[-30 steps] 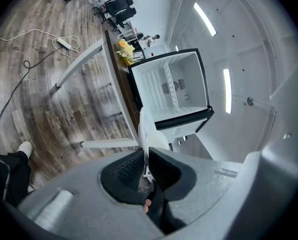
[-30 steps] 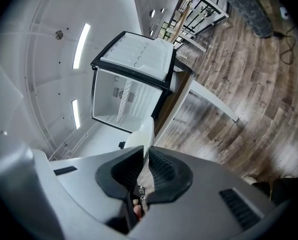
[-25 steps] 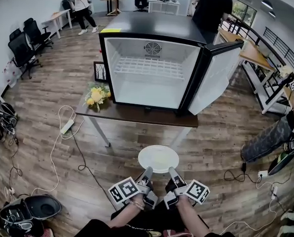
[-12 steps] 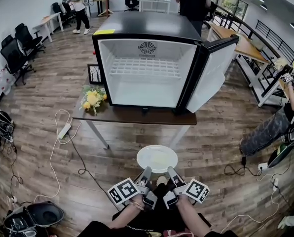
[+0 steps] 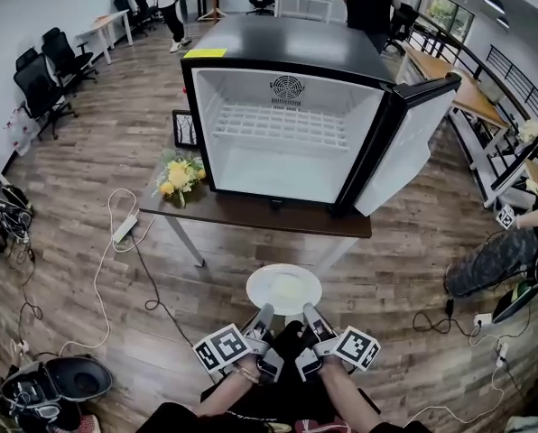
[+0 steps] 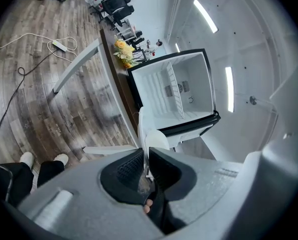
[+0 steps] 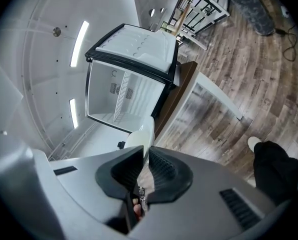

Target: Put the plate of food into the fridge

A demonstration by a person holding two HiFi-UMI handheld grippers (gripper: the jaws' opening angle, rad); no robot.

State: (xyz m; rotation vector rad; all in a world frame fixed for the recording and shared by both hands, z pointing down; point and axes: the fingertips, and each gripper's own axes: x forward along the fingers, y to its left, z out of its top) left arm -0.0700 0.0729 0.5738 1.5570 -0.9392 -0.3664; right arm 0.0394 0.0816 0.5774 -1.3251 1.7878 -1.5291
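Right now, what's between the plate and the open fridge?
In the head view, bare wooden floor and then the brown table's front edge lie between the plate and the fridge.

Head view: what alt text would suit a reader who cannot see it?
The left gripper and right gripper clamp the near rim of a white plate, held in front of an open fridge standing on a brown table.

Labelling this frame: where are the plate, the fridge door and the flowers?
plate [image 5: 258,287], head view, left rim.
fridge door [image 5: 410,150], head view, inner panel.
flowers [image 5: 179,175], head view, yellow blooms.
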